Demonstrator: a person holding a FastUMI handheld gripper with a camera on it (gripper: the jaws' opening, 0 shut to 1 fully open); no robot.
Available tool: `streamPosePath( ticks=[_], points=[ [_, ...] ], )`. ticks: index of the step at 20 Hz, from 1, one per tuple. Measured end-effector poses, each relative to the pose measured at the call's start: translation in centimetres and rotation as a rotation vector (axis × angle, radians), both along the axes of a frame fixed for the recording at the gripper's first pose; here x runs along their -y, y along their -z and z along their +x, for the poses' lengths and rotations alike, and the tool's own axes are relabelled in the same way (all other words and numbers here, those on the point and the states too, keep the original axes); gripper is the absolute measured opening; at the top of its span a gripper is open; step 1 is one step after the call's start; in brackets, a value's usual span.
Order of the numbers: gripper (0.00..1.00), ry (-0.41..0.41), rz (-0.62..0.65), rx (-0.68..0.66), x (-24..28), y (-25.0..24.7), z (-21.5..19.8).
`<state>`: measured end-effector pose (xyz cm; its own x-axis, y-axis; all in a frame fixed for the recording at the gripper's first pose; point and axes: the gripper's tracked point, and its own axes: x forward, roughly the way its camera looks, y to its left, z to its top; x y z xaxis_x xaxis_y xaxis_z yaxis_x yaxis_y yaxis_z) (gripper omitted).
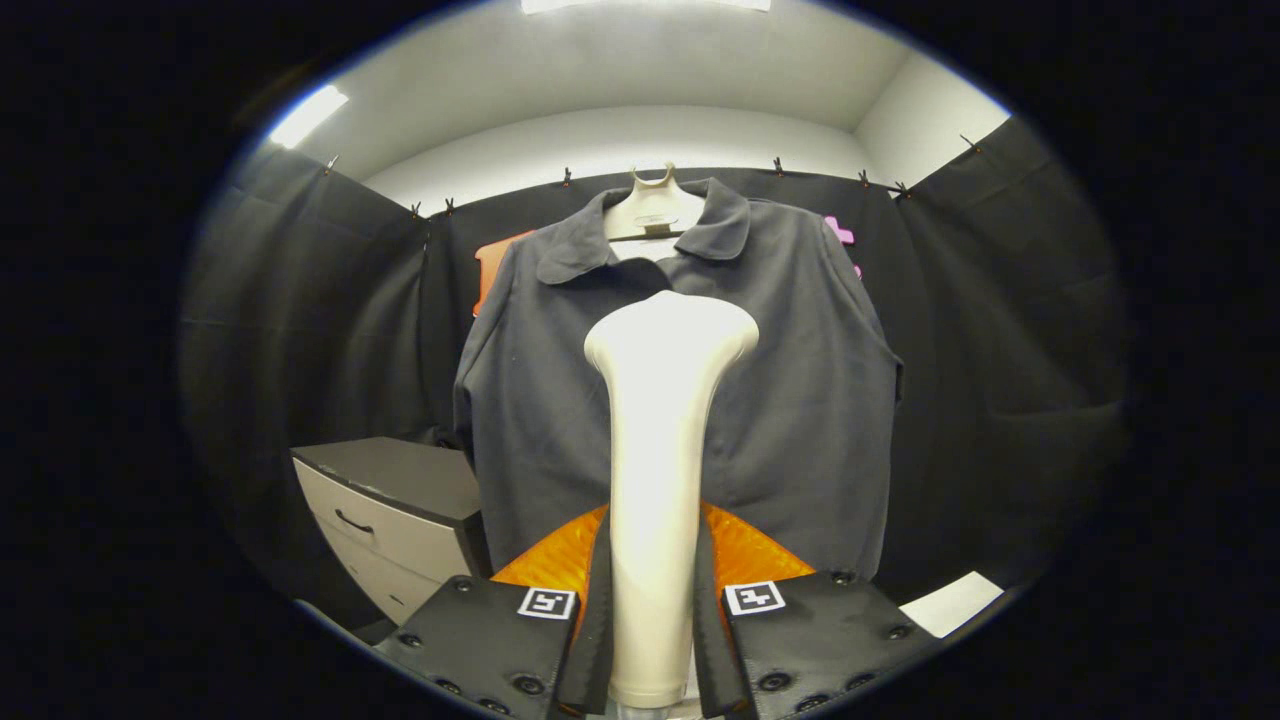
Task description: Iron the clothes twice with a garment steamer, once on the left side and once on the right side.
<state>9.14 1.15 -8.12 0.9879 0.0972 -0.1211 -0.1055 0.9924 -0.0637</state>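
— What stands off to your left?

— A low cabinet with a dark grey top and pale drawer fronts (395, 505), one curved dark handle showing on a drawer. It sits against the black cloth wall (320, 300), below and beside the left hem of the garment, near it but I cannot tell whether they touch.

— And in the middle?

— My gripper (652, 620) is clamped on the cream-white plastic garment steamer (655, 450). Both fingers press against its long smooth handle, one on each side, with no gap that I can see. The handle rises upright between them and widens into a rounded head at the top. Each finger block carries a small square black-and-white marker (547, 603).

— Where is the steamer against the clothes?

— Its head stands in front of the chest of the dark grey collared shirt (800, 400), just under the open collar, along the shirt's centre line. Whether the head touches the fabric I cannot tell. The shirt hangs on a pale cream hanger (655, 205) whose neck shows inside the collar, sleeves hanging down both sides.

— Anything beneath it?

— A ribbed orange surface (745, 555) shows just beyond my fingers, under the shirt's hem.

— And to the right?

— More black cloth, pinned up with small clips along its top, and a flat white sheet (952, 603) low down beside my right finger block.
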Motion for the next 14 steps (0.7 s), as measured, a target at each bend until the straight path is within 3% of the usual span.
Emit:
streamPosePath(
  ticks=[7, 14],
  points=[
    [0.41, 0.021, -0.014, 0.02, 3.2, -3.4, 3.3],
    [0.41, 0.033, 0.026, -0.012, 4.5, -2.8, 5.4]
  ],
)
